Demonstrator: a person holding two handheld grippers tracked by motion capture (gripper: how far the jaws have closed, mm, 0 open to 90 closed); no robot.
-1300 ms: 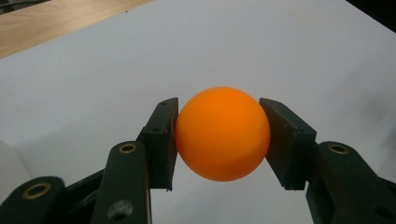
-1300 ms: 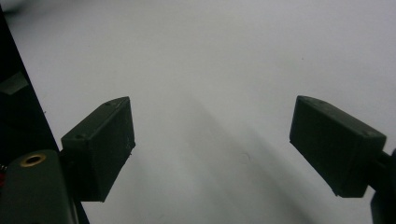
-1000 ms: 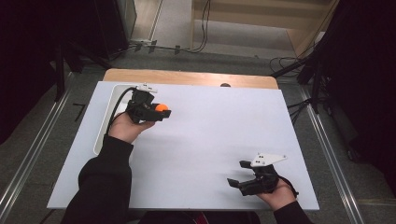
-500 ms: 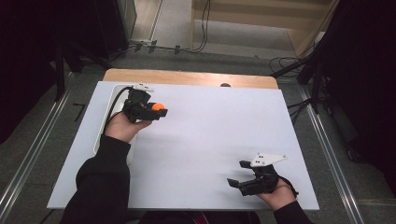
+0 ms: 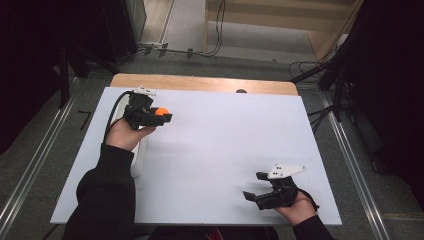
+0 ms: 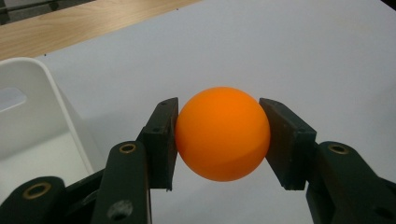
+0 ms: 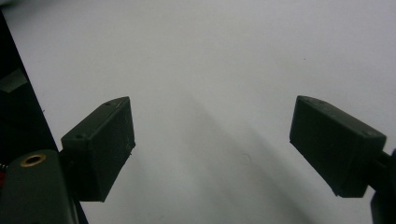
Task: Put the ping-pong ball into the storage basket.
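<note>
Since the earlier frames the left gripper (image 5: 161, 115) has carried the orange ball (image 5: 160, 111) a little to the right and slightly nearer, away from the table's far left corner; the right gripper (image 5: 255, 187) has not shifted.

Nearest the person, the right gripper rests at the near right of the white table (image 5: 225, 150). Its jaws stand wide apart with bare table surface between them in the right gripper view (image 7: 212, 144). It is released and idle, well apart from the ball.

Farther off, at the far left, the left gripper is clenched on the ball. In the left gripper view the orange ball (image 6: 223, 133) sits squarely between the two pads (image 6: 163, 135), touching both, held clear above the table surface.

The white bin (image 6: 42, 121) lies just beside the left gripper, on the left of that gripper's own view, its rim close to the left jaw. In the high view the white bin (image 5: 140, 155) sits under and beside the left forearm, along the table's left edge.

Governing relation: the ball is in the left gripper, beside the bin and not over it. If the bin is the target, the coming move is likely a short lateral transfer toward the table's left edge by the left hand alone.
</note>
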